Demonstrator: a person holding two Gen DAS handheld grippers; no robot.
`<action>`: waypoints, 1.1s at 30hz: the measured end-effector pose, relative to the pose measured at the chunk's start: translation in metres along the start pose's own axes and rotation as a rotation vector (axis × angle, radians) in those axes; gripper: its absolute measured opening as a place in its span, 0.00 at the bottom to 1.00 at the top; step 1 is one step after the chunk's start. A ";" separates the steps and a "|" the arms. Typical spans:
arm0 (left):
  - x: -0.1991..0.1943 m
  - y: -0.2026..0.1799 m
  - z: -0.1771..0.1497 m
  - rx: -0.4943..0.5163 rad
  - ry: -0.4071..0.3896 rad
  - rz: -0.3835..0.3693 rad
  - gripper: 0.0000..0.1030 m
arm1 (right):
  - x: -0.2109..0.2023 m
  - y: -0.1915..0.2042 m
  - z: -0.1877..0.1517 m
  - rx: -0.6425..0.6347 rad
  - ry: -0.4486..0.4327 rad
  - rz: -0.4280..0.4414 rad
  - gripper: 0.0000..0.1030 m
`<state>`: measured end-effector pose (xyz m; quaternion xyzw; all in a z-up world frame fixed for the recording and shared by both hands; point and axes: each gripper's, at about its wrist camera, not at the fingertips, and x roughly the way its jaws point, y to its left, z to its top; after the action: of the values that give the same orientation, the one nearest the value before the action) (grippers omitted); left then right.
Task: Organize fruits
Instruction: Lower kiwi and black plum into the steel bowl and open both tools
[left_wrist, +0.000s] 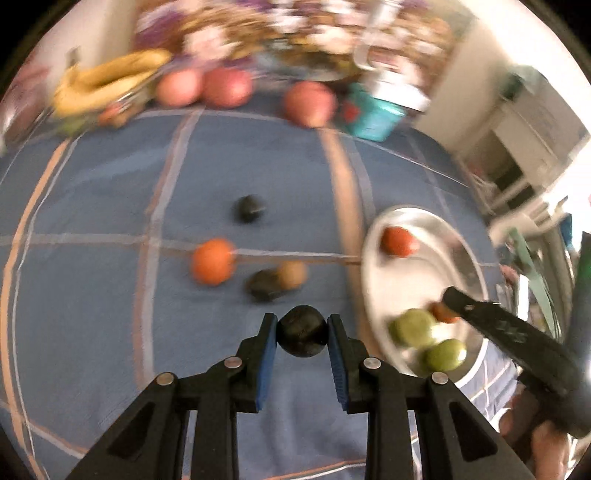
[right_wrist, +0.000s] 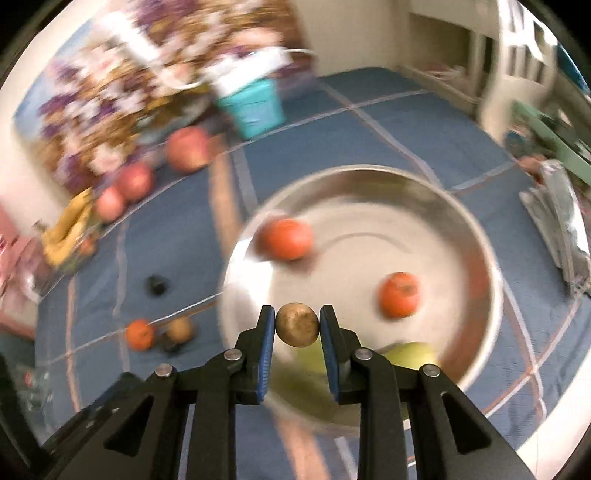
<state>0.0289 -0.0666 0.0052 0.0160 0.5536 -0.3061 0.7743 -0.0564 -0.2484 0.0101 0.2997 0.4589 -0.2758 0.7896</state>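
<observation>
1. Two claws each hold one small round fruit, squeezed between blue pads so it cannot drop on the way to the bowl.
2. The left claw (left_wrist: 302, 334) is closed tight on a dark fruit (left_wrist: 302, 335). It is nearly black and looks a bit bumpy. It hangs over the blue checked cloth (left_wrist: 92, 206), just beside the metal bowl (left_wrist: 373, 236).
3. The right claw (right_wrist: 297, 329) is closed tight on a brown fruit (right_wrist: 297, 325). It is round, tan and speckled. It hangs over the near edge of the bowl, so I think it goes in next.
4. Inside the bowl lie two orange-red fruits (right_wrist: 286, 238) and two green ones (left_wrist: 413, 326).
5. Still on the cloth are an orange fruit (left_wrist: 213, 261), another dark one (left_wrist: 250, 208), and a dark one touching a brown one (left_wrist: 291, 275).
6. Bananas (left_wrist: 107, 79) and big red apples (left_wrist: 227, 88) sit far back. Everything there looks blurry.
</observation>
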 end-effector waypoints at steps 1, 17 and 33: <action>0.002 -0.015 0.005 0.044 -0.009 -0.010 0.28 | 0.002 -0.006 0.001 0.020 0.003 -0.006 0.25; 0.054 -0.079 0.030 0.211 0.017 -0.037 0.51 | 0.018 -0.044 0.015 0.087 -0.020 -0.056 0.39; 0.025 0.023 0.046 -0.026 -0.014 0.294 1.00 | 0.014 -0.009 0.007 -0.051 -0.060 -0.046 0.96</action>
<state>0.0842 -0.0757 -0.0064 0.0849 0.5437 -0.1822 0.8149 -0.0531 -0.2620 -0.0016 0.2605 0.4488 -0.2909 0.8038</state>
